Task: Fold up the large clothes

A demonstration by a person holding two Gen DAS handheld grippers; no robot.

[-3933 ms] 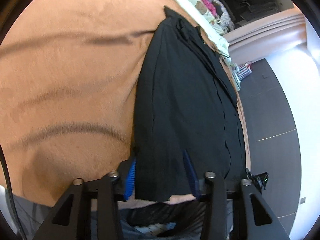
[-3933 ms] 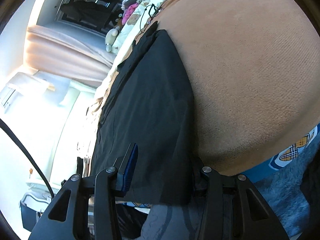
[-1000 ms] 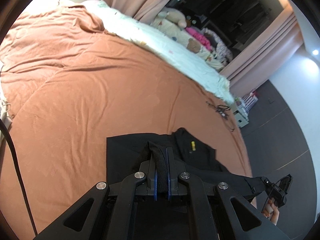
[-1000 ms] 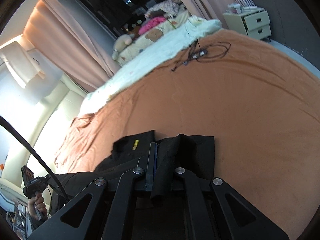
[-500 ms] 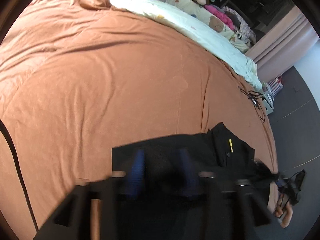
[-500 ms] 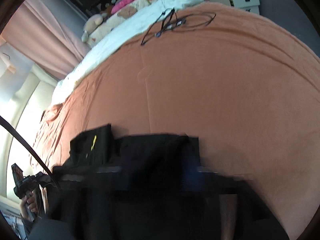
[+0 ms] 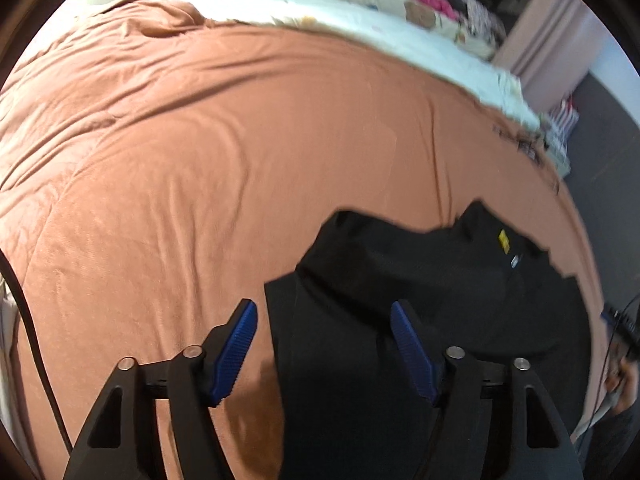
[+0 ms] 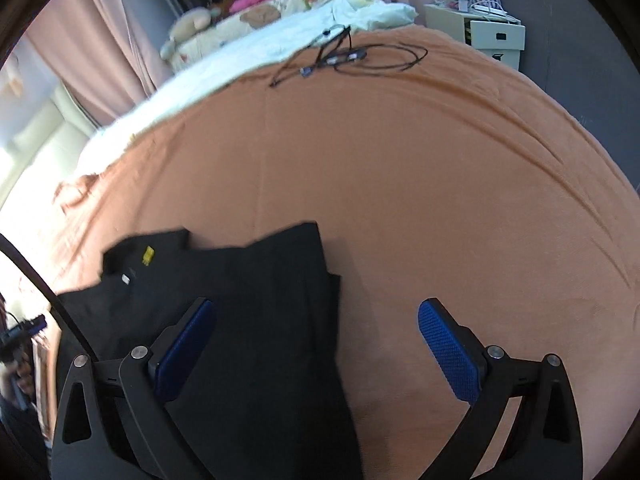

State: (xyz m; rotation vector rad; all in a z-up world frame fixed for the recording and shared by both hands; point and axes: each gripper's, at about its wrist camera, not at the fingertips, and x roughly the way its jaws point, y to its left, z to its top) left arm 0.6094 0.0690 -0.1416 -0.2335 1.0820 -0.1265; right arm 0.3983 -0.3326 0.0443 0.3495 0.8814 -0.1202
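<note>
A black garment (image 7: pixel 432 320) lies folded over on the orange blanket (image 7: pixel 200 152), its collar with a yellow tag (image 7: pixel 503 237) at the far end. It also shows in the right wrist view (image 8: pixel 248 320), with the yellow tag (image 8: pixel 148 255) at its left. My left gripper (image 7: pixel 323 324) is open and empty above the garment's left edge. My right gripper (image 8: pixel 318 328) is open and empty above the garment's right edge. The garment's near part is hidden behind the gripper frames.
A white quilt (image 7: pixel 360 20) and stuffed toys (image 8: pixel 188 20) lie at the bed's far end. Black cables (image 8: pixel 344 58) rest on the blanket (image 8: pixel 440 184). A white drawer unit (image 8: pixel 492 34) stands beside the bed. Pink curtains (image 8: pixel 100 40) hang behind.
Both grippers were shut on the garment's hem a second ago, carrying it over toward the collar. Both have opened and let go, and the folded garment lies on the blanket.
</note>
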